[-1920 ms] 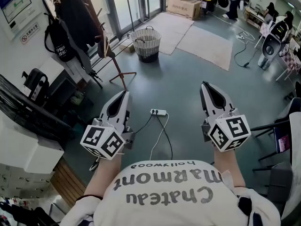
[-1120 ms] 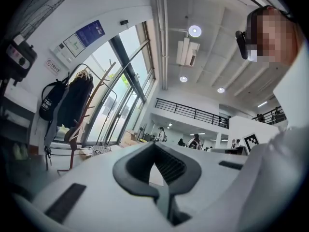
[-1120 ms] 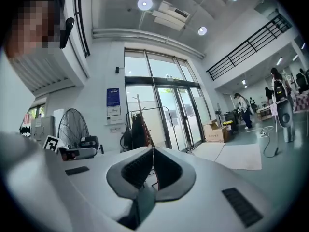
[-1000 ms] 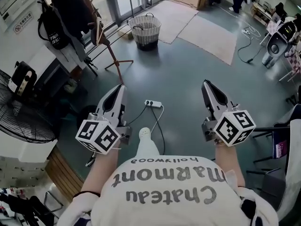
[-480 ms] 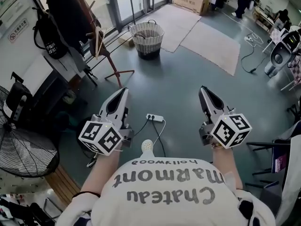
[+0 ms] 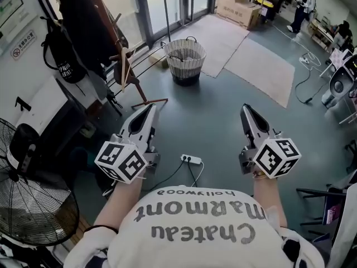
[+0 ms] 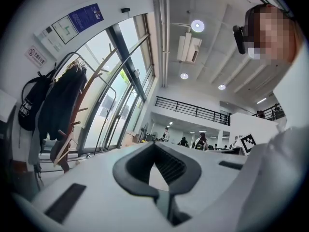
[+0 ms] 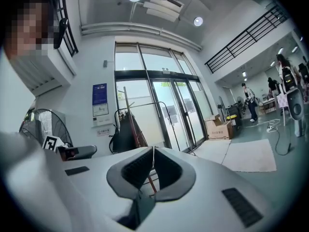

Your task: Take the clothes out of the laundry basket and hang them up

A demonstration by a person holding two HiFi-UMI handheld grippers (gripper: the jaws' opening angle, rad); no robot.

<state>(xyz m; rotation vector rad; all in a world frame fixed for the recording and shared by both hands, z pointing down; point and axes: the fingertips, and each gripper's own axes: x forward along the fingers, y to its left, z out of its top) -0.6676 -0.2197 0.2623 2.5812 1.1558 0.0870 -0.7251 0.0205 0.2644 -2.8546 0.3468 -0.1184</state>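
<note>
Draws nearer the round white woven laundry basket, still far ahead, right of the wooden coat stand; carries left gripper and right gripper pressed together, empty; nothing lifted yet.

A white power strip lies on the grey-green floor at lower centre. A black fan with a wire cage fills the lower left corner. Two pale rugs lie side by side at upper right, one further right, the other reaching the glass doors at the top. Cardboard boxes stand just beyond the rugs, and a person in dark clothes stands at the top right. A small red-and-white sign hangs on the wall at upper left. Part of a dark chair shows at lower right.
</note>
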